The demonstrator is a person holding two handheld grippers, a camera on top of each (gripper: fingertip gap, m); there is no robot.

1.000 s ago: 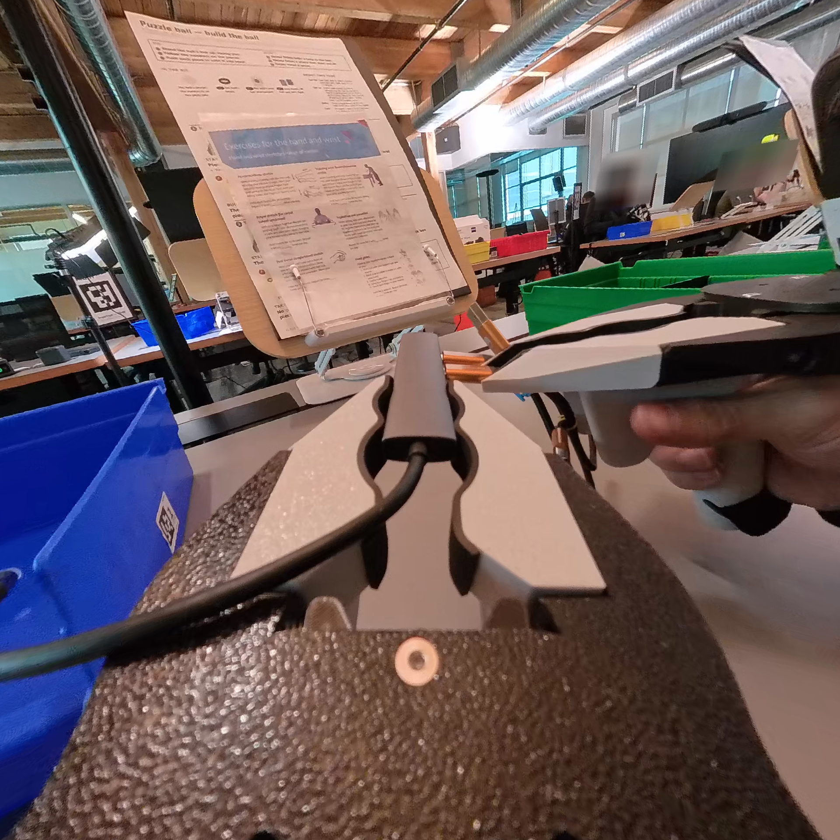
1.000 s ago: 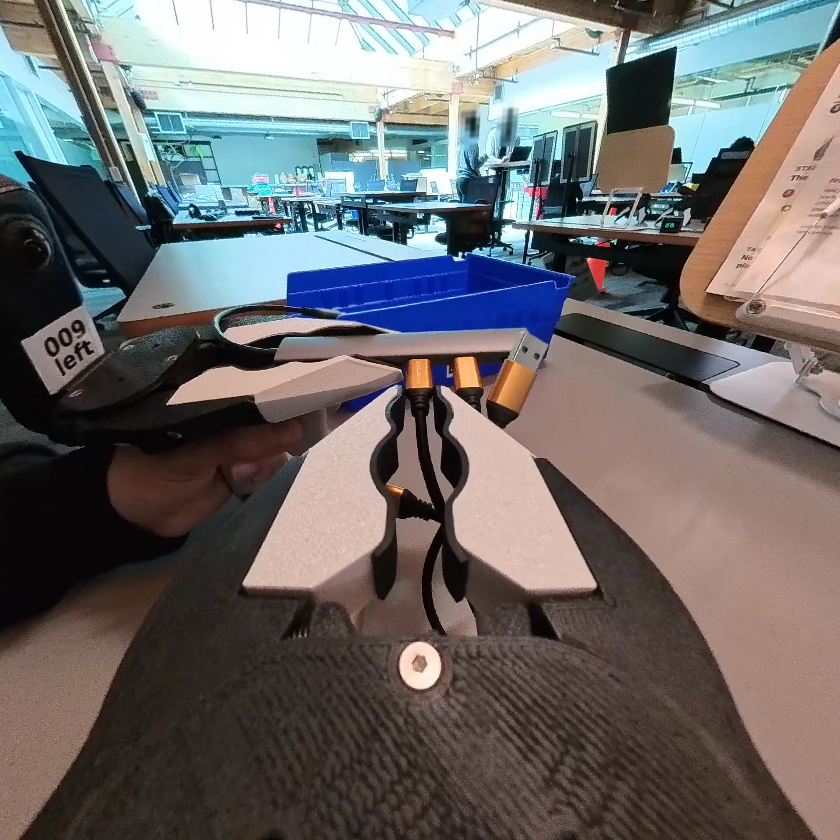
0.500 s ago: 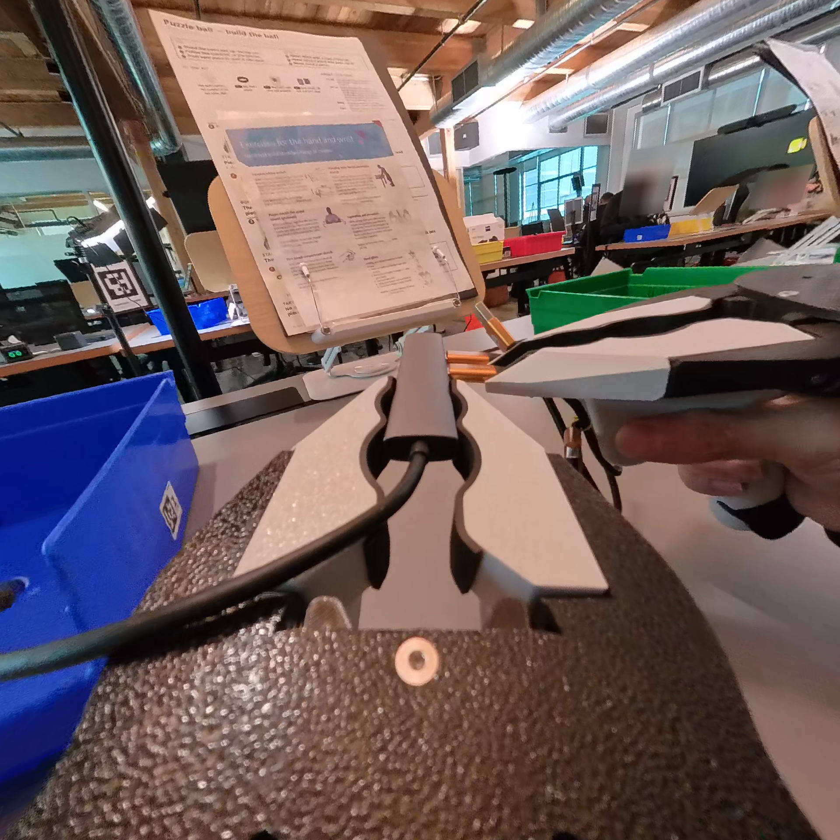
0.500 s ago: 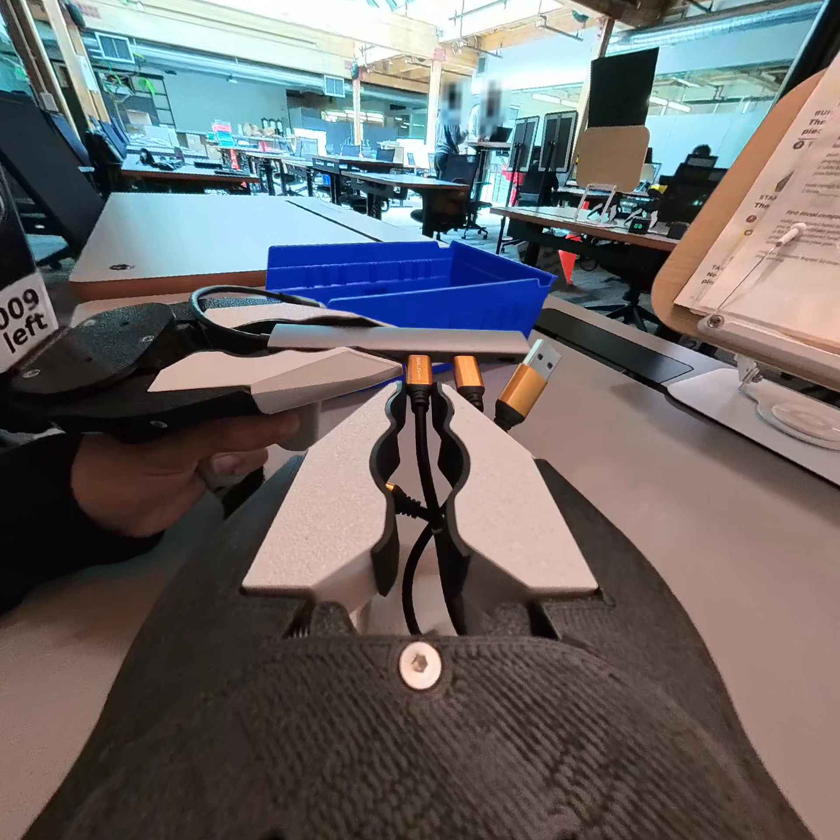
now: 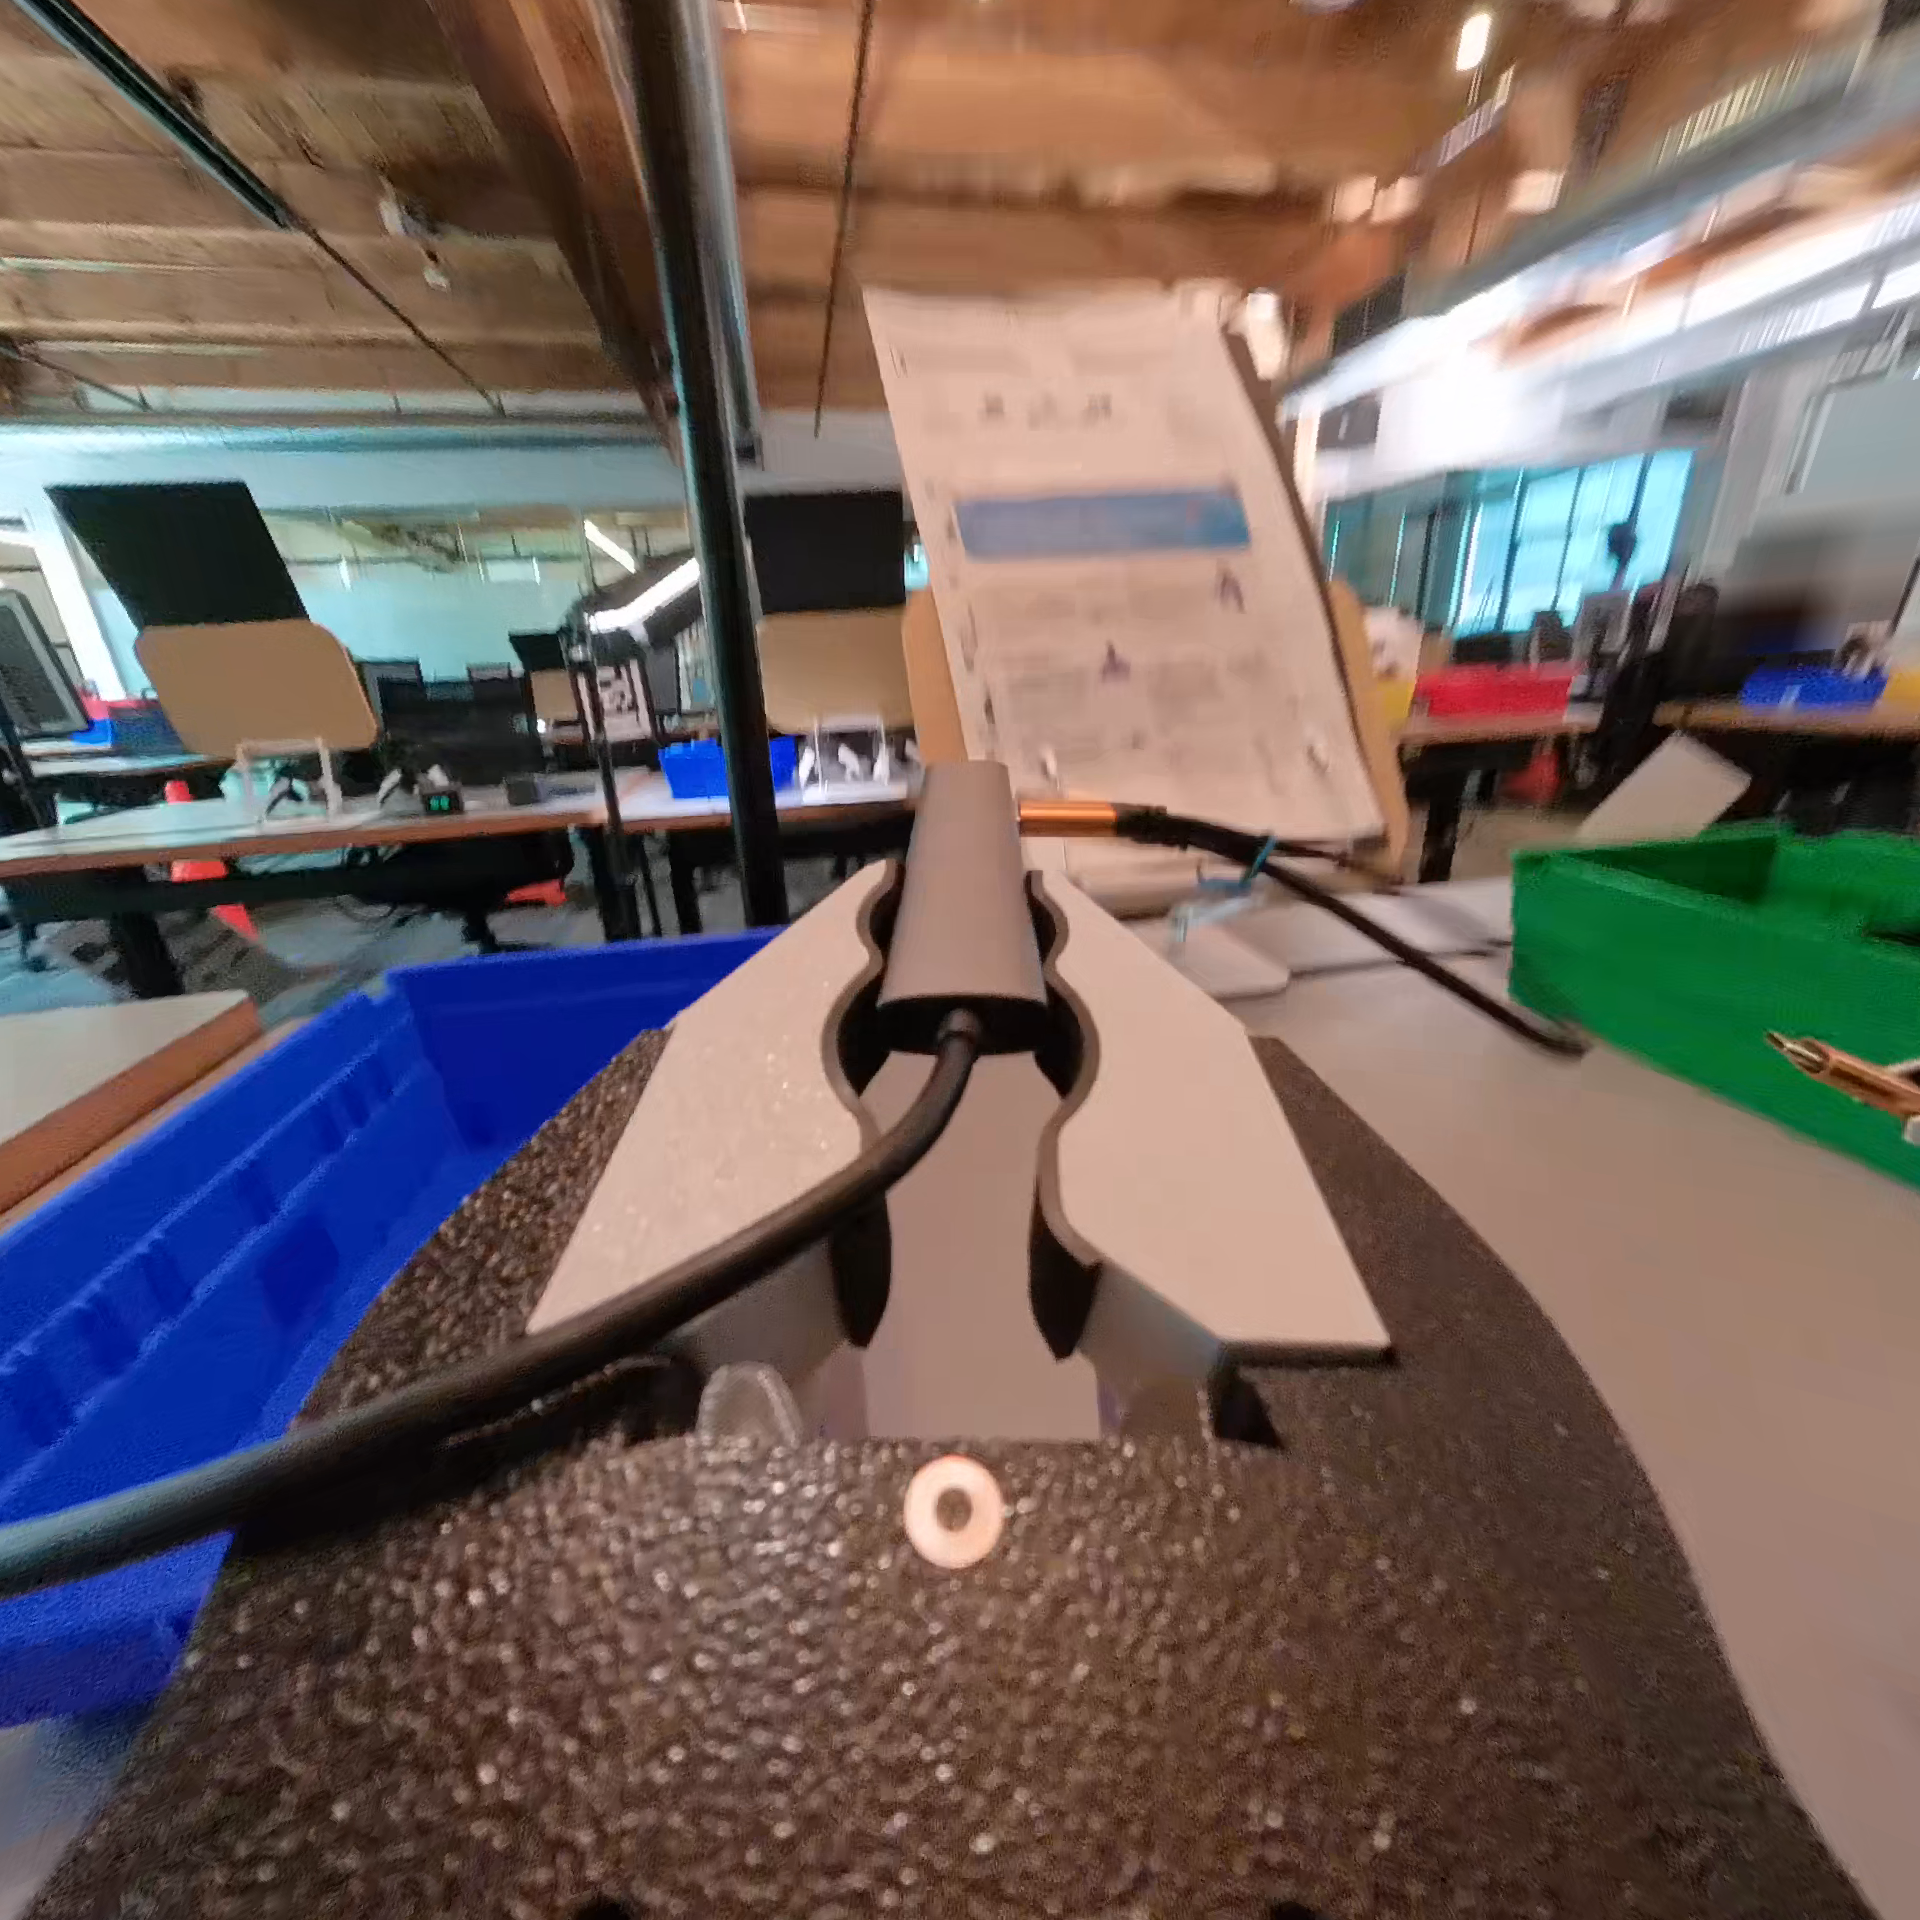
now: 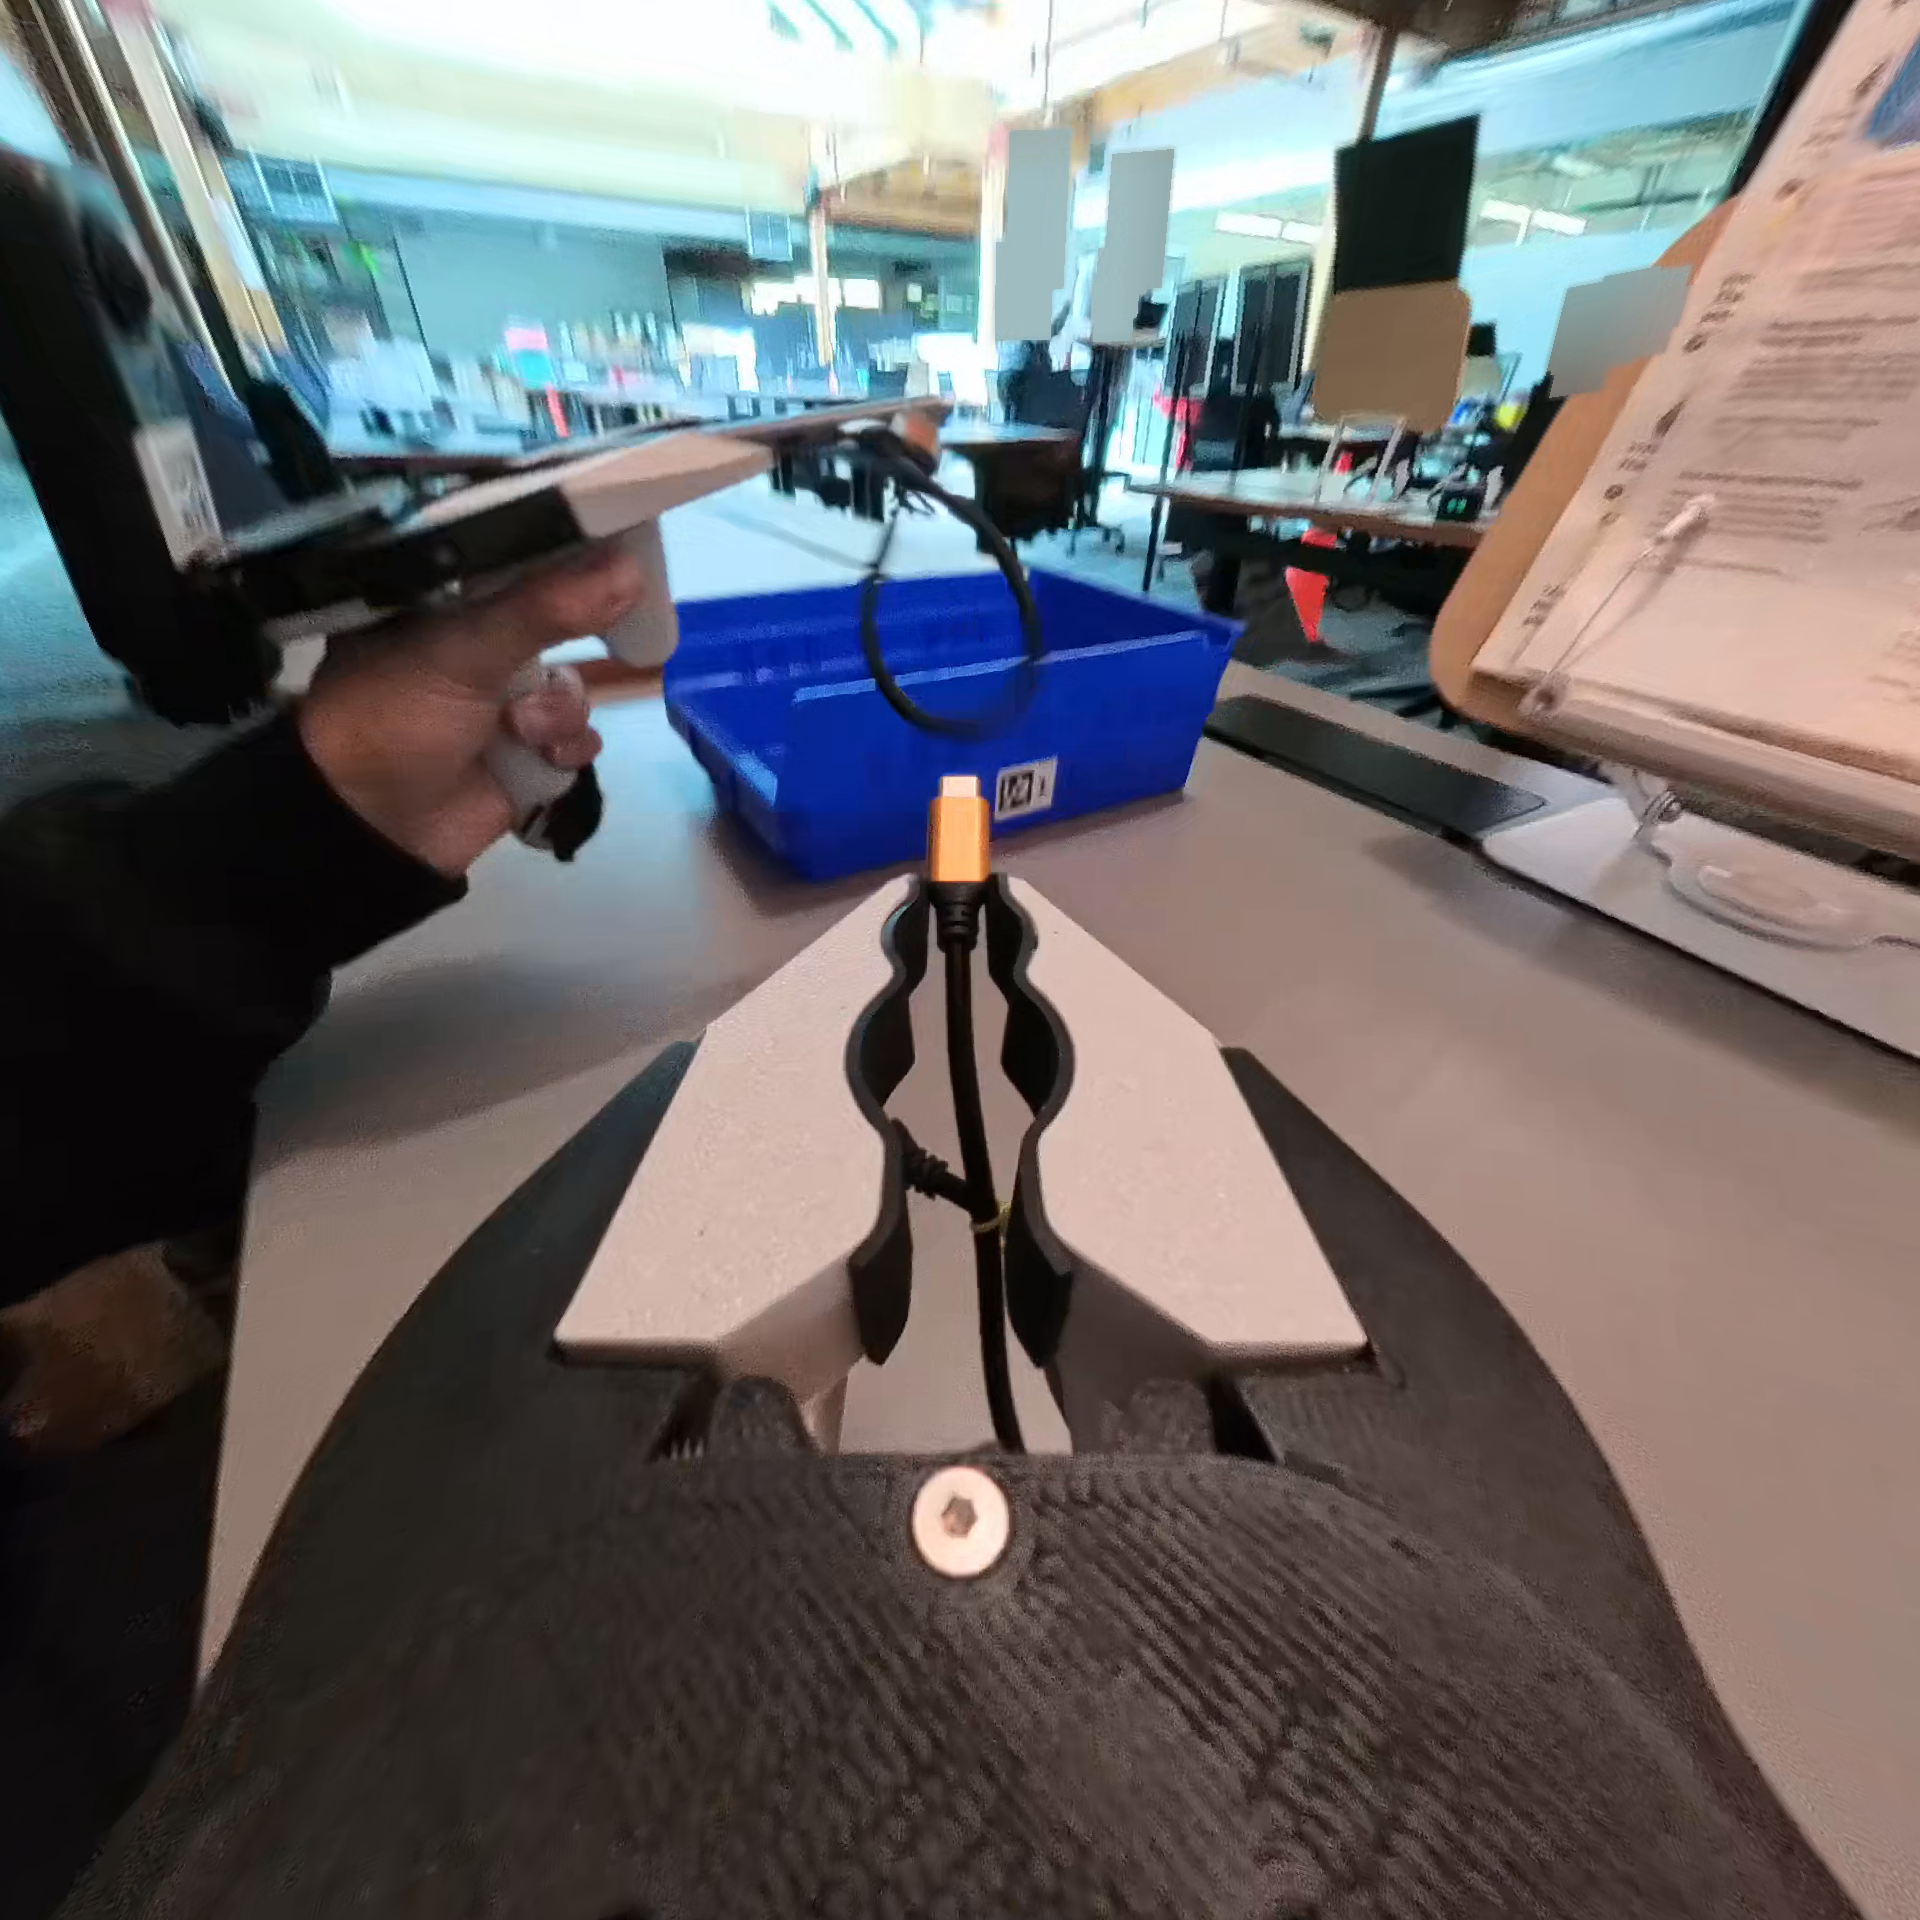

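Note:
My left gripper [image 5: 961, 883] is shut on a dark grey hub bar [image 5: 961, 914], held above the table. The hub's own black cable [image 5: 727, 1278] runs back over the gripper. A gold plug [image 5: 1065, 818] sits in the hub's right side, and its black cable [image 5: 1351, 920] trails down to the right. My right gripper [image 6: 958, 894] is shut on a black cable [image 6: 966, 1039] just behind a free gold plug [image 6: 958, 842]. In the right wrist view the left gripper [image 6: 727, 462] is raised at upper left, with a cable loop [image 6: 1023, 623] hanging below its tip.
A blue bin [image 5: 260, 1143] is to the left, also in the right wrist view [image 6: 1122, 727]. A green bin [image 5: 1714, 966] stands to the right. A document stand [image 5: 1122, 623] is behind, with a black pole [image 5: 717, 520] beside it. A gold connector tip [image 5: 1839, 1070] shows at the right edge. Left tips to right tips: about 20 cm.
The two grippers have pulled apart. The gold plug in my right gripper has come out of the hub. My left gripper has risen and swung left toward the blue bin.

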